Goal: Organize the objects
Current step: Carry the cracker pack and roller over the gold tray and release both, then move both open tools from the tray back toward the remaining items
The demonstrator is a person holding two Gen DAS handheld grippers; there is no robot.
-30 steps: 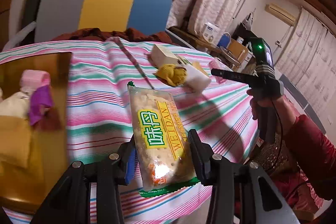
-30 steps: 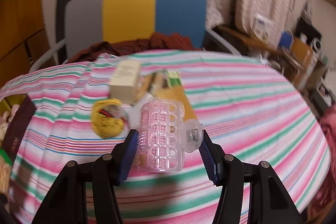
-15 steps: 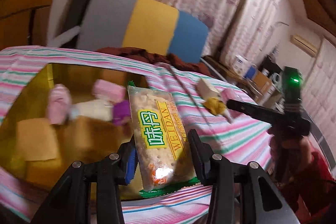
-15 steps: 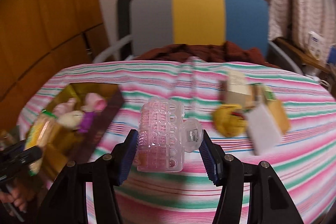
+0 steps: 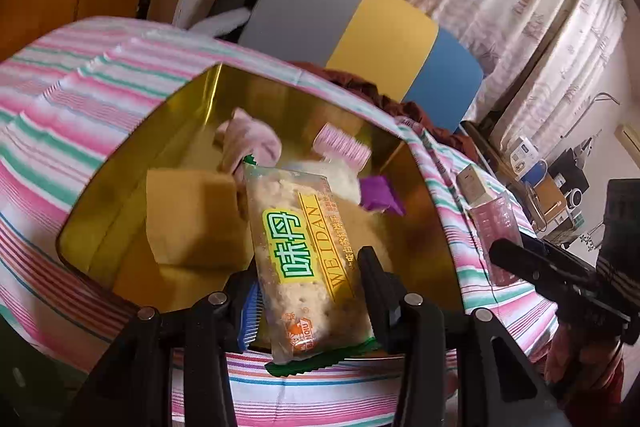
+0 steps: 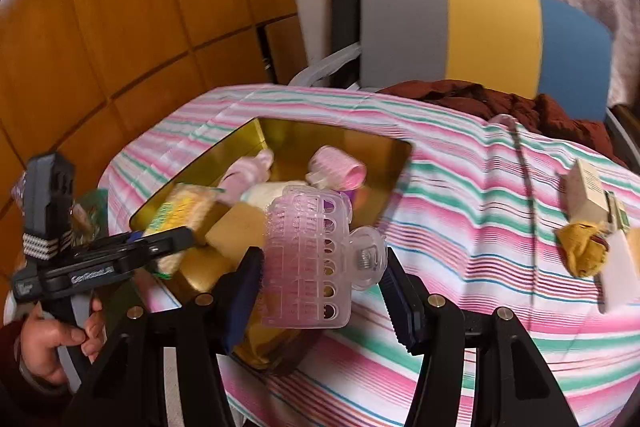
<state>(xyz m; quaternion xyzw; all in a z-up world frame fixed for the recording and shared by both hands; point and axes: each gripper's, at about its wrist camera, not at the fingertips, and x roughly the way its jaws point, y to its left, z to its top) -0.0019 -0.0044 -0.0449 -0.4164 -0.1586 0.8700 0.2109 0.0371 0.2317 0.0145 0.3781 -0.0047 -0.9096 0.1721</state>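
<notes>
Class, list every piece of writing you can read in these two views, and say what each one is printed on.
"WEIDAN": yellow band on the cracker packet held in the left claw.
Two large white Chinese characters: green label on the same packet.
Small red line beside the band: too small to read.
Lettering on the left claw's side: blurred.
Box print: unreadable.

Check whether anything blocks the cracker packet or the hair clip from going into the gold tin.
Nothing visible does. The gold tin is open on top; the left gripper holds the cracker packet over it, and the right gripper holds the hair clip at its near edge. Curlers and sponges inside leave room.
</notes>
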